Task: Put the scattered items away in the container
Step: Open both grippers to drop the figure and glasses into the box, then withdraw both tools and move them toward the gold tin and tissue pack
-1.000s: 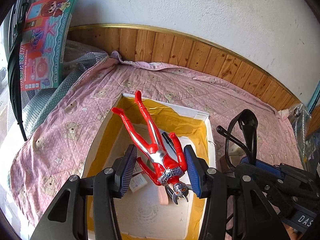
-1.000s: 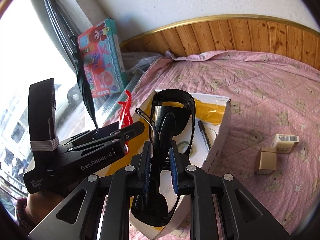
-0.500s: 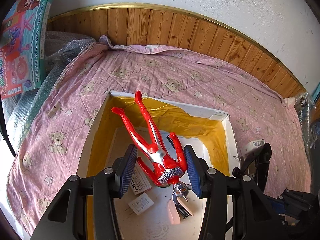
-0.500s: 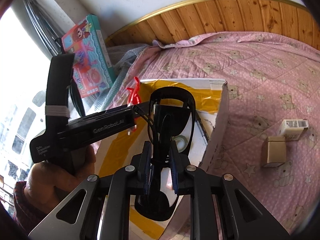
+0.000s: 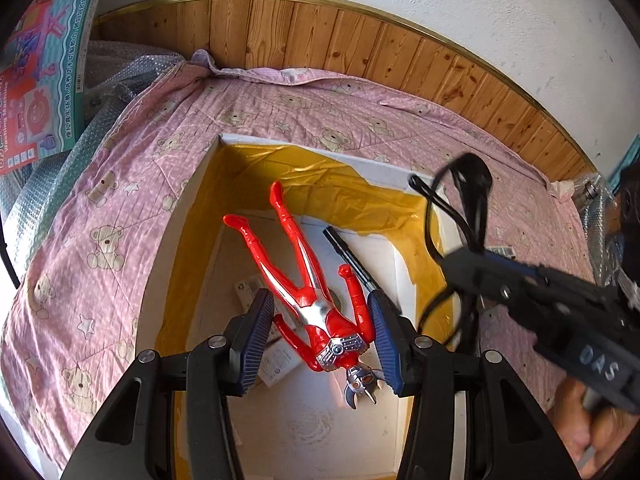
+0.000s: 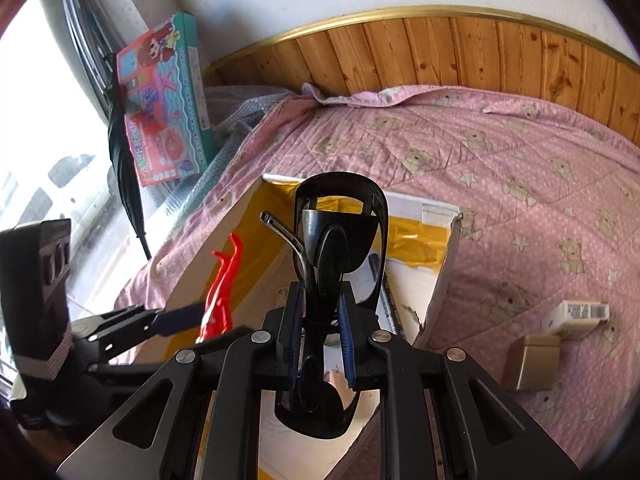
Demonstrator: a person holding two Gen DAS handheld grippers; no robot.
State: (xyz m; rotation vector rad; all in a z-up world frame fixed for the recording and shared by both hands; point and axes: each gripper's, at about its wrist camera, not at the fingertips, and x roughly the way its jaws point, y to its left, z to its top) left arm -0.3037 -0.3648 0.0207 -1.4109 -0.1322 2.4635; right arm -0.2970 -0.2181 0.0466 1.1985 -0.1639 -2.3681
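A red and silver toy figure (image 5: 316, 300) hangs head-down between the pads of my left gripper (image 5: 320, 336), which is shut on it at the arms, above the open white box (image 5: 188, 216) lined with yellow tape. Its red legs (image 6: 224, 280) also show in the right wrist view, beside the left gripper (image 6: 176, 318). My right gripper (image 6: 322, 320) is shut on folded black sunglasses (image 6: 340, 248), held over the box's right wall (image 6: 444, 280). From the left wrist view the sunglasses (image 5: 468, 184) and right gripper (image 5: 520, 292) hover at the box's right rim.
A black pen (image 5: 348, 256) and small white packets (image 5: 280, 360) lie in the box. On the pink bear quilt (image 6: 500, 152), right of the box, sit a white barcoded carton (image 6: 580, 314) and a tan carton (image 6: 532, 360). A toy box (image 6: 164, 100), umbrella (image 6: 124, 152) and bubble wrap stand at the left.
The right gripper with the sunglasses has swung in over the box's right rim. The left gripper kept the figure and shifted over the box's inside.
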